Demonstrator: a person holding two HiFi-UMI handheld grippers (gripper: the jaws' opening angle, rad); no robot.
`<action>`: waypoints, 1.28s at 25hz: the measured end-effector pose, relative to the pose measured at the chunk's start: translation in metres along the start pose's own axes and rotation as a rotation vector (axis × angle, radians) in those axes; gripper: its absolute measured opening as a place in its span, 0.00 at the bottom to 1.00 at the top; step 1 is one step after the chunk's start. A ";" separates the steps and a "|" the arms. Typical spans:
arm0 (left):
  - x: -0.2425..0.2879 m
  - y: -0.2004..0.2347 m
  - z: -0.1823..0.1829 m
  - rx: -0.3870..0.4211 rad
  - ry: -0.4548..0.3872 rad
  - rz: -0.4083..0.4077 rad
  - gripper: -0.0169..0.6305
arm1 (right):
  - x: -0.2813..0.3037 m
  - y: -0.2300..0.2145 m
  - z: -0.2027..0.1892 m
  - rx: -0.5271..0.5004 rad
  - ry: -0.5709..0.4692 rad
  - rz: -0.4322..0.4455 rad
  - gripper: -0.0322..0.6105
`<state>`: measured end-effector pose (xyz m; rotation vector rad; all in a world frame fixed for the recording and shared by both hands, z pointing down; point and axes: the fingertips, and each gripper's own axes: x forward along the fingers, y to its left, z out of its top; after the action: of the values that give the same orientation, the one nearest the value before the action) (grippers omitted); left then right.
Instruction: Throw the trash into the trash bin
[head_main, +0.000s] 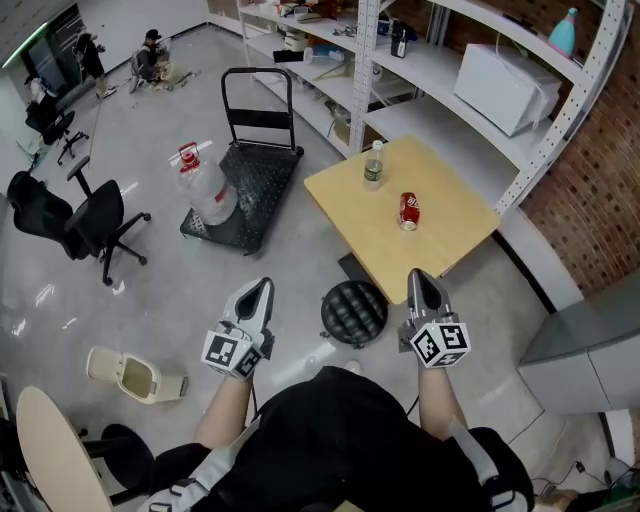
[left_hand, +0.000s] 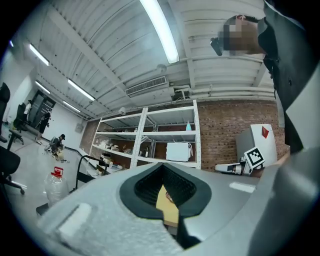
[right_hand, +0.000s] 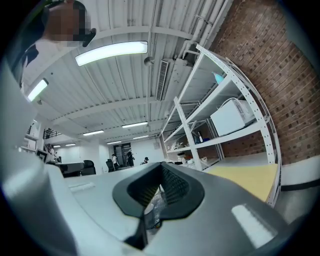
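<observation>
Barely started lol: holding left gripper (head_main: 265, 286) and right gripper (head_main: 420, 276) pinched closed, empty, short of the table's (head_main: 455, 225) soda can (head_main: 408, 211) and plastic bottle (head_main: 373, 165).

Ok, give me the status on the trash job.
Done: nothing yet. The bottle and the red can sit on the yellow table.
In hand: nothing. The left gripper and the right gripper are both shut and empty, short of the table.
Left: pick up both items and drop them into what looks like the black mesh bin on the floor.
</observation>
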<state>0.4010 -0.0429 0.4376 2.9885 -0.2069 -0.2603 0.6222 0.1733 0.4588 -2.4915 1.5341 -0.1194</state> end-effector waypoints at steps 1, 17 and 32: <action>0.011 -0.002 -0.002 0.001 0.002 -0.005 0.03 | 0.005 -0.008 0.002 0.001 -0.006 0.000 0.06; 0.144 -0.062 -0.051 -0.043 0.045 -0.196 0.03 | 0.034 -0.103 0.003 0.011 0.037 -0.029 0.06; 0.279 0.012 -0.049 -0.088 0.041 -0.370 0.03 | 0.103 -0.148 0.024 -0.002 0.029 -0.264 0.06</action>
<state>0.6803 -0.0894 0.4422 2.9207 0.3567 -0.2372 0.8023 0.1496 0.4643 -2.6926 1.2079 -0.1953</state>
